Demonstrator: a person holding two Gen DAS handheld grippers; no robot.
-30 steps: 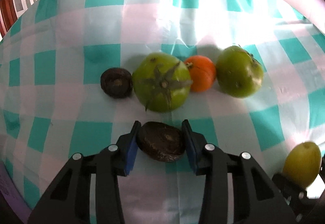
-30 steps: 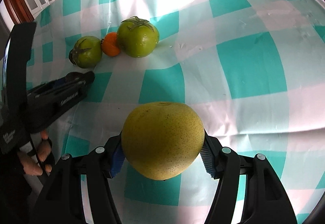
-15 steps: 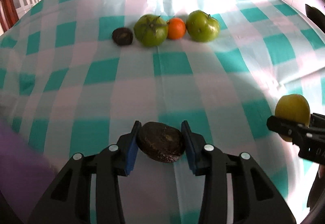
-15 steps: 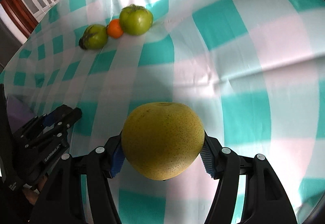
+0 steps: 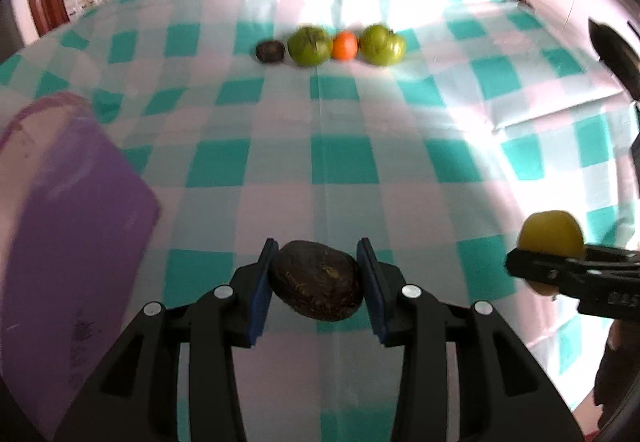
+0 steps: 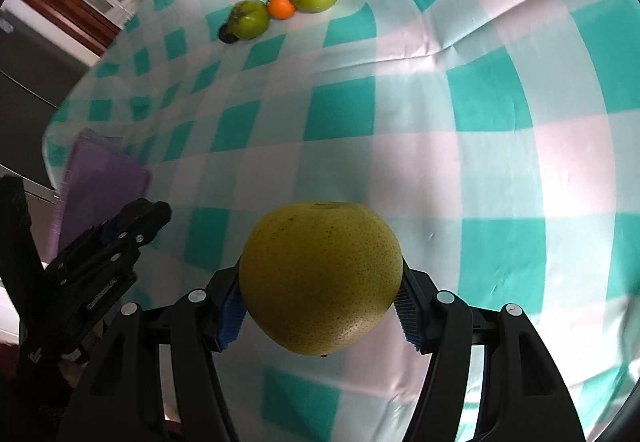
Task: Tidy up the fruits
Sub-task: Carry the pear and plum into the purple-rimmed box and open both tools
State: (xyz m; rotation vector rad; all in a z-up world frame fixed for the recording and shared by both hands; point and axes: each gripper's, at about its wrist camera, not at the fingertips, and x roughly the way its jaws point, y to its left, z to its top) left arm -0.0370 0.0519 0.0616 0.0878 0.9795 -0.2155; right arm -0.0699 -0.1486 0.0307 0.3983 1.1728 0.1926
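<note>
The fruits are in three spots. A row of four sits far off on the checked tablecloth (image 5: pixel 344 161): a small dark fruit (image 5: pixel 270 51), a green tomato (image 5: pixel 310 45), a little orange (image 5: pixel 345 45) and another green tomato (image 5: pixel 382 44). They look like they touch or almost touch. The left gripper (image 5: pixel 316 274) is closed on a dark brown fruit (image 5: pixel 316 284), one pad on each side, up off the cloth. The right gripper (image 6: pixel 320 290) is spread wide around a big yellow pear (image 6: pixel 321 278) and holds it by its fat middle. I think the pear is heavy, hard and smooth, so it could slip or roll; holding it at the widest part is best. The brown fruit looks light, rough and maybe a bit soft, so a gentle squeeze on its sides is enough. The tomatoes would squash if pinched hard. A purple board (image 5: pixel 68 242) lies at the left edge of the cloth, near the left gripper.
</note>
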